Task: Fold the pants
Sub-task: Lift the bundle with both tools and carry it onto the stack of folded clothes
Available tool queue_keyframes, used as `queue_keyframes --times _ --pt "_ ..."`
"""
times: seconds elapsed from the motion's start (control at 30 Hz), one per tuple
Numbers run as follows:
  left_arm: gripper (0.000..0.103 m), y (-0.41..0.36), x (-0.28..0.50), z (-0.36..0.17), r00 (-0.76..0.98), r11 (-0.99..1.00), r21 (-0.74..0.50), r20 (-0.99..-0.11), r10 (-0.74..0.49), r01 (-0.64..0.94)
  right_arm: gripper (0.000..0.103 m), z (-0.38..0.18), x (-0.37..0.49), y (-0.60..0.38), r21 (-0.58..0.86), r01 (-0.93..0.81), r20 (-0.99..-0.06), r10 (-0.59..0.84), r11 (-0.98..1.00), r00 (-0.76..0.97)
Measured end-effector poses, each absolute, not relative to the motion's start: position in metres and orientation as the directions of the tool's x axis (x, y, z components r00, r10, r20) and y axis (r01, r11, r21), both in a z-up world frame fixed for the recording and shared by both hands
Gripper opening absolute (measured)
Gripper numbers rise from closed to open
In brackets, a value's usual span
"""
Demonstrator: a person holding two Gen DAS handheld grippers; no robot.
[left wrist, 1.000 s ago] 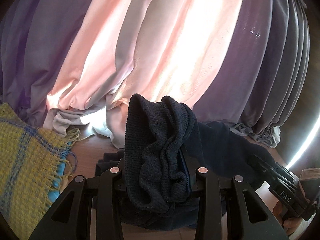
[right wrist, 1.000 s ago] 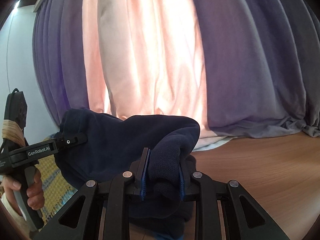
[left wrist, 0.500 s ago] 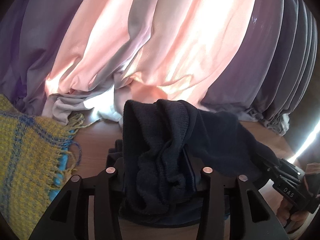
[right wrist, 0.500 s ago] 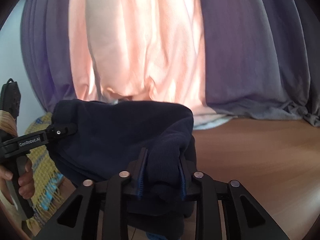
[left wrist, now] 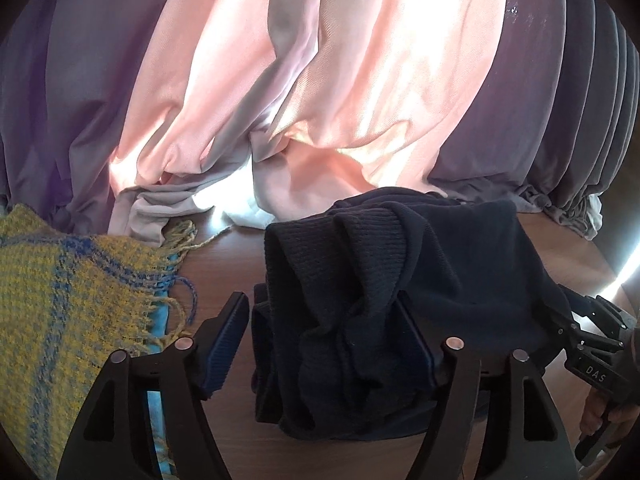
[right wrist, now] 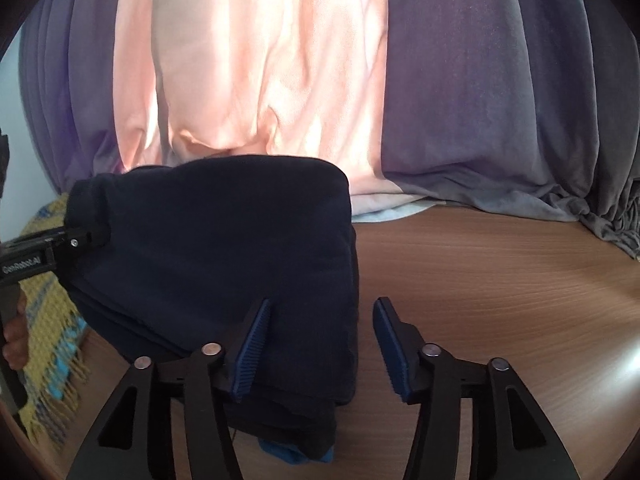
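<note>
— Navy knit, bunched and ribbed: that is the pants (left wrist: 360,320) lying between the fingers of my left gripper (left wrist: 324,332). How do your jaws stand?

— Mine are opening. The left pad stands clear of the cloth; the right pad is buried behind the folds, so I cannot tell whether it touches.

— And my right gripper (right wrist: 318,344)?

— Opening too. The folded pants (right wrist: 224,248) reach in between its jaws from the left, against the left pad (right wrist: 250,354) and apart from the right one. Beyond the right jaw lies bare wooden table (right wrist: 500,280).

— What is cut off?

— A blue scrap (right wrist: 296,454) peeks from under the pile, too little to name. Left of my left jaw a yellow fringed scarf (left wrist: 72,292) runs off the edge. Curtains (right wrist: 280,80) close off everything ahead.
</note>
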State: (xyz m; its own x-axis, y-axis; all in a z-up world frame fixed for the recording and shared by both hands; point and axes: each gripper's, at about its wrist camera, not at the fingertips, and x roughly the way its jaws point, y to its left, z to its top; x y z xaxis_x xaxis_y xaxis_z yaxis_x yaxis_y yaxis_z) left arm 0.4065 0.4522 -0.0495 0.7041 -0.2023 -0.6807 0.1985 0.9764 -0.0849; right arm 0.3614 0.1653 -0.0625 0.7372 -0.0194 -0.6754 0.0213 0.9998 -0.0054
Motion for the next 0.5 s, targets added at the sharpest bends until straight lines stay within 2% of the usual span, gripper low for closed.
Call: queue_keyframes --times 0.03,0.2,0.43,0.47,0.5 --pt "0.079 0.452 0.406 -0.049 0.705 0.978 -0.075 -0.682 -0.193 0.195 0.054 -0.064 0.362 0.166 -0.009 0.019 -0.679 -0.020 1.000 0.734" --pt "0.079 0.445 0.392 -0.031 0.738 0.982 0.013 -0.663 -0.130 0.186 0.054 -0.058 0.361 0.161 0.028 0.014 -0.679 0.009 0.999 0.734" --pt "0.078 0.436 0.374 0.021 0.800 0.973 0.066 -0.582 -0.144 0.223 0.057 -0.016 0.351 0.155 0.045 0.019 -0.599 0.012 0.999 0.801" --pt "0.076 0.434 0.377 0.027 0.799 0.969 0.051 -0.578 -0.168 0.241 0.057 -0.010 0.353 0.154 0.054 0.008 -0.593 0.026 0.998 0.805" --pt "0.068 0.433 0.379 0.029 0.796 0.967 0.041 -0.577 -0.182 0.251 0.057 -0.006 0.357 0.153 0.070 -0.009 -0.586 0.049 0.998 0.809"
